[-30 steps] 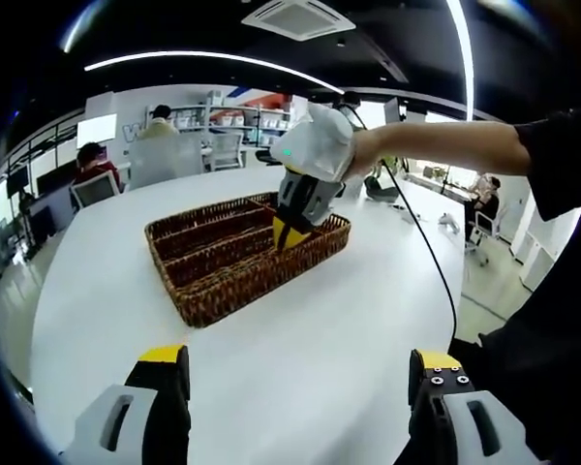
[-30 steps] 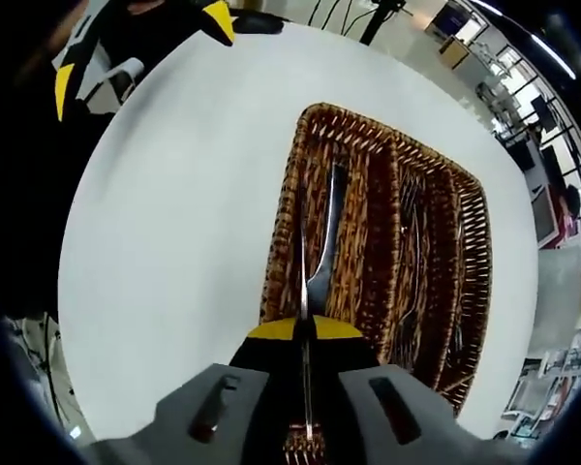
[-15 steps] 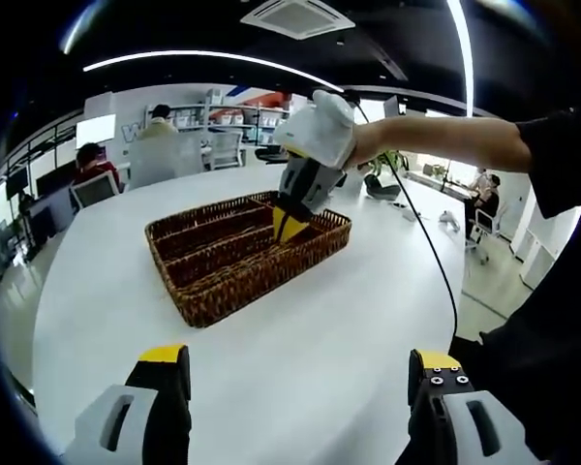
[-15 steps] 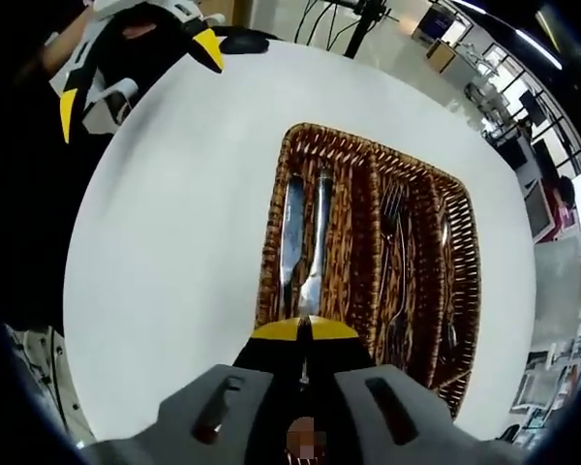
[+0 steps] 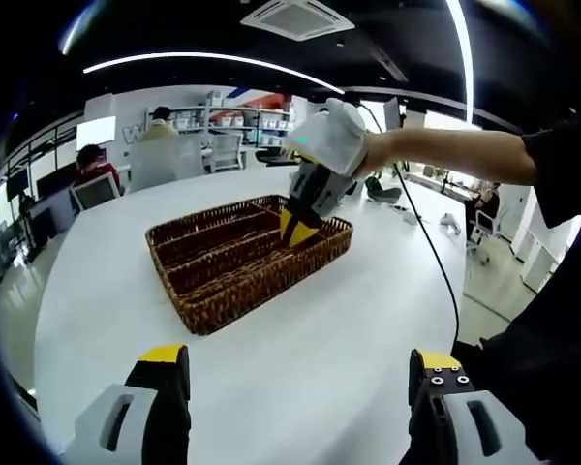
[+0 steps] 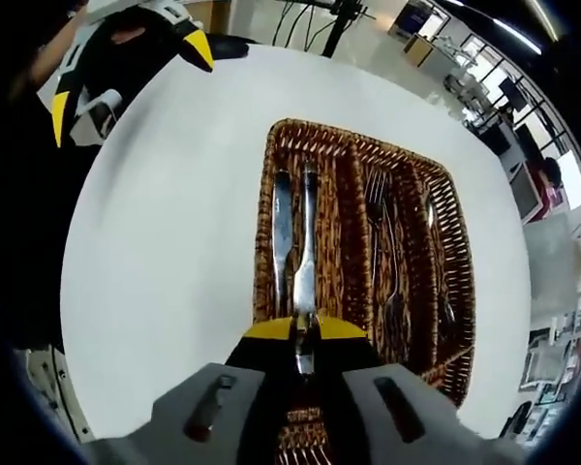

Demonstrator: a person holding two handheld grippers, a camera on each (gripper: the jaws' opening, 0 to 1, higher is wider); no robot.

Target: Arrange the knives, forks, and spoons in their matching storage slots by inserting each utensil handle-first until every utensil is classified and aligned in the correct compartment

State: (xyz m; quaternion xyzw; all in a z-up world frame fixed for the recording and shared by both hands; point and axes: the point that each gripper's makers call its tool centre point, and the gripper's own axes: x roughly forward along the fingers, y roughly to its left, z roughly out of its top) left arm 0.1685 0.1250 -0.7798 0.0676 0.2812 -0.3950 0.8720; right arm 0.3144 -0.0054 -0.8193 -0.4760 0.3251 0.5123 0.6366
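A brown wicker basket (image 5: 213,315) with three long slots lies on the white round table (image 5: 310,339). My right gripper (image 6: 296,329) is shut on the blade end of a knife (image 6: 307,242) that lies along the left slot beside a second knife (image 6: 282,228). Forks (image 6: 380,223) fill the middle slot and spoons (image 6: 438,257) the right one. In the left gripper view the right gripper (image 5: 298,231) dips into the basket's far right end. My left gripper (image 5: 300,358) hangs open over bare table in front of the basket, and in the right gripper view that left gripper (image 6: 129,76) is at the upper left.
A person's arm (image 5: 445,150) reaches in from the right, with a black cable (image 5: 436,262) trailing over the table. Seated people (image 5: 95,165), chairs and shelves stand beyond the table's far edge. Bare table (image 6: 165,242) surrounds the basket.
The held knife went from slanting over the basket to lying straight along the left slot beside the other knife. The right gripper drew back a little; the left gripper stayed put.
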